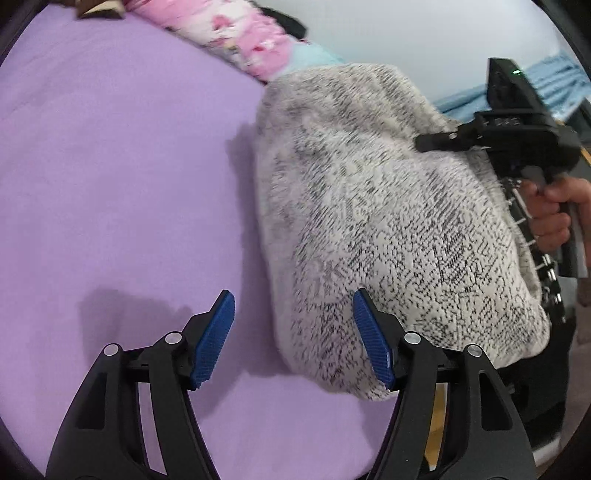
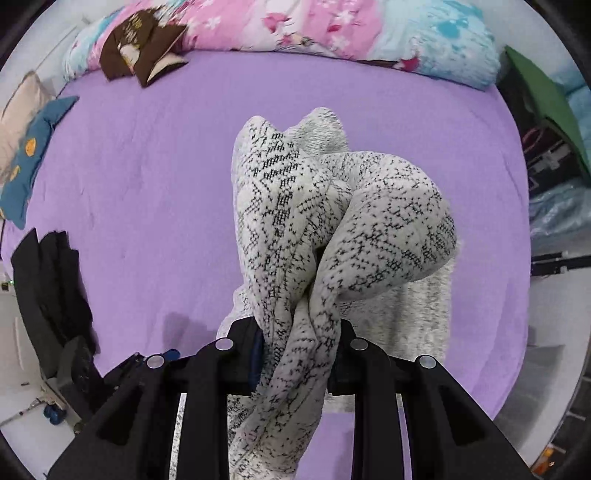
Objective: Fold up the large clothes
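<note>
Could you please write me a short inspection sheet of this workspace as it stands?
Surface: purple bedsheet, mostly bare.
Job's things: speckled white knit sweater, bunched and lifted.
Clutter: floral quilt, brown cloth, blue pillow, black garment.
Grippers: left hand-held gripper open, beside the sweater; right hand-held gripper shut on the sweater.
Cables: nothing seen.
Surroundings: green cloth at the bed's right edge.

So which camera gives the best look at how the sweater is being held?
The right wrist view: the right gripper has its jaws clamped on a bunched fold of the sweater. The left wrist view shows only the sweater's hanging bulk, with the open left gripper beside it.
</note>
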Action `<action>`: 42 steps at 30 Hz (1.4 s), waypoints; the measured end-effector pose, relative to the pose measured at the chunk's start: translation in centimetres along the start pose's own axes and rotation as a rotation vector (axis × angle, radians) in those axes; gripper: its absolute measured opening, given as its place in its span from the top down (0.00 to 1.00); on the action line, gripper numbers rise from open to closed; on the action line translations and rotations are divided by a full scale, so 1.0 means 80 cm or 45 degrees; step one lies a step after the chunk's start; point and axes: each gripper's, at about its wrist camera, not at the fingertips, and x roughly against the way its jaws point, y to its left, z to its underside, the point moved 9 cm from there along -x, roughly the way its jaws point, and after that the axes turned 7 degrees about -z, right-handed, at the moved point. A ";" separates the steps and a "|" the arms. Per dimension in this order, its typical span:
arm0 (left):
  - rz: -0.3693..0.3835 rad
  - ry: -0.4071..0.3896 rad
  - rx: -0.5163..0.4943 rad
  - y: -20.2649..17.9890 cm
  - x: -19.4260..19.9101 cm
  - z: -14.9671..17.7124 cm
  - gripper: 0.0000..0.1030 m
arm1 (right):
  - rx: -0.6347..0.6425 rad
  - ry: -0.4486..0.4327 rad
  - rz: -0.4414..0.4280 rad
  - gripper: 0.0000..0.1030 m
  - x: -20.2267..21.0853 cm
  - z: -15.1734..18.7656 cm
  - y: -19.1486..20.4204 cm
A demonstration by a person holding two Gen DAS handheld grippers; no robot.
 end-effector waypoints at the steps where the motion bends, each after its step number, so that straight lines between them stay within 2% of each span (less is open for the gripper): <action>1: 0.018 -0.012 -0.013 -0.009 -0.002 -0.002 0.38 | -0.013 -0.001 -0.008 0.77 0.001 -0.001 -0.010; 4: -0.007 -0.044 -0.086 -0.034 -0.008 0.000 0.38 | -0.052 -0.018 -0.072 0.77 0.001 -0.002 -0.040; 9: -0.194 -0.092 -0.373 -0.087 -0.031 0.013 0.38 | -0.119 -0.029 -0.126 0.76 -0.021 -0.003 -0.093; 12: -0.244 -0.044 -0.461 -0.110 -0.073 0.021 0.38 | -0.080 -0.016 -0.089 0.75 -0.040 0.003 -0.117; 17: -0.317 -0.009 -0.571 -0.132 -0.125 0.033 0.38 | -0.195 -0.025 -0.107 0.73 -0.078 0.011 -0.173; 21: -0.420 -0.018 -0.689 -0.147 -0.161 0.048 0.38 | -0.271 -0.030 -0.158 0.71 -0.118 0.018 -0.211; 24: -0.485 -0.054 -0.777 -0.161 -0.171 0.058 0.38 | -0.263 -0.030 -0.142 0.67 -0.151 0.018 -0.228; 25: -0.517 -0.056 -0.817 -0.162 -0.175 0.061 0.38 | -0.307 -0.025 -0.154 0.67 -0.165 0.019 -0.234; 29: -0.583 -0.069 -0.875 -0.169 -0.177 0.063 0.38 | -0.324 -0.039 -0.143 0.63 -0.172 0.017 -0.235; 30: -0.580 -0.062 -0.879 -0.170 -0.177 0.064 0.38 | -0.325 -0.044 -0.112 0.56 -0.167 0.017 -0.237; 31: -0.571 -0.053 -0.877 -0.169 -0.176 0.063 0.38 | -0.323 -0.051 -0.071 0.43 -0.158 0.025 -0.242; 32: -0.562 -0.044 -0.872 -0.167 -0.176 0.062 0.38 | -0.308 -0.057 -0.035 0.39 -0.149 0.027 -0.243; 36: -0.568 -0.031 -0.866 -0.167 -0.178 0.060 0.36 | -0.155 -0.112 0.176 0.37 -0.095 0.020 -0.215; 38: -0.563 -0.030 -0.860 -0.168 -0.177 0.062 0.36 | -0.098 -0.124 0.255 0.31 -0.072 0.011 -0.191; 40: -0.568 -0.029 -0.854 -0.169 -0.176 0.063 0.36 | -0.041 -0.173 0.287 0.31 -0.048 -0.010 -0.162; 42: -0.577 -0.035 -0.857 -0.171 -0.179 0.063 0.36 | 0.005 -0.187 0.254 0.31 -0.042 -0.029 -0.128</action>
